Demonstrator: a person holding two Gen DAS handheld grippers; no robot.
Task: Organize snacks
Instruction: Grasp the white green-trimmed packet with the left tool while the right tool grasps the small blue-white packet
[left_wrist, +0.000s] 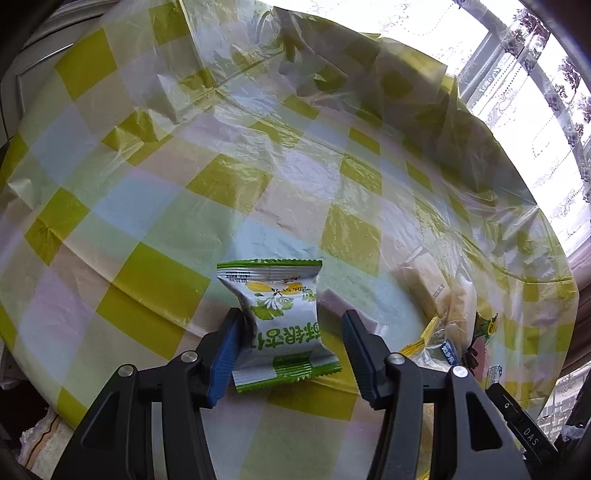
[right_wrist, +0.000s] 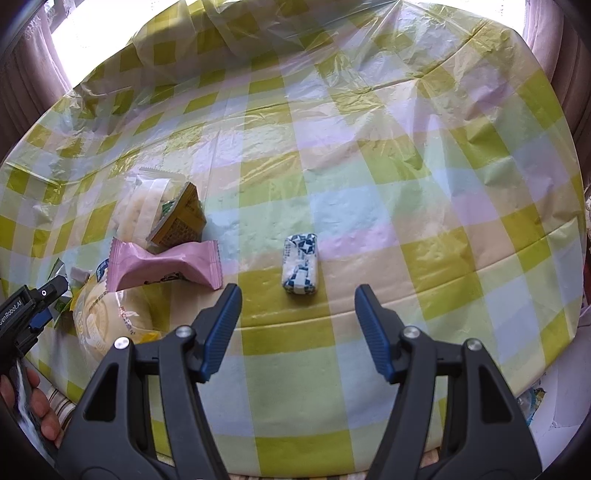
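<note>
- The table fills both views, under a crinkled plastic cover in yellow-green, pale blue and lilac checks; bright windows sit along its far edge.
- A heap of snacks lies at the left of the right wrist view: a round pale bun in clear wrap nearest, a pink packet across it, a yellow-brown carton and a clear bag of pale pieces behind.
- The left gripper straddles a green-and-white packet with lemons printed on it. The packet's long axis runs near to far, in line with the fingers. The left pad touches its side; a clear gap shows at the right pad, so I read the jaws as half parted, not clenched on it.
- The right gripper is released, nothing between its pads.
- A small blue-and-white wrapped sweet lies alone on the cover just beyond those pads, dead ahead and roughly centred between them, well clear of the heap. Its long axis also runs near to far, so the jaws already face its narrow width.
- Judging by that, the right hand is the nearer one for the sweet; a short push forward and down would bring the pads either side of it.
- At the left rim of the right wrist view, a hand grips the other tool's handle.
</note>
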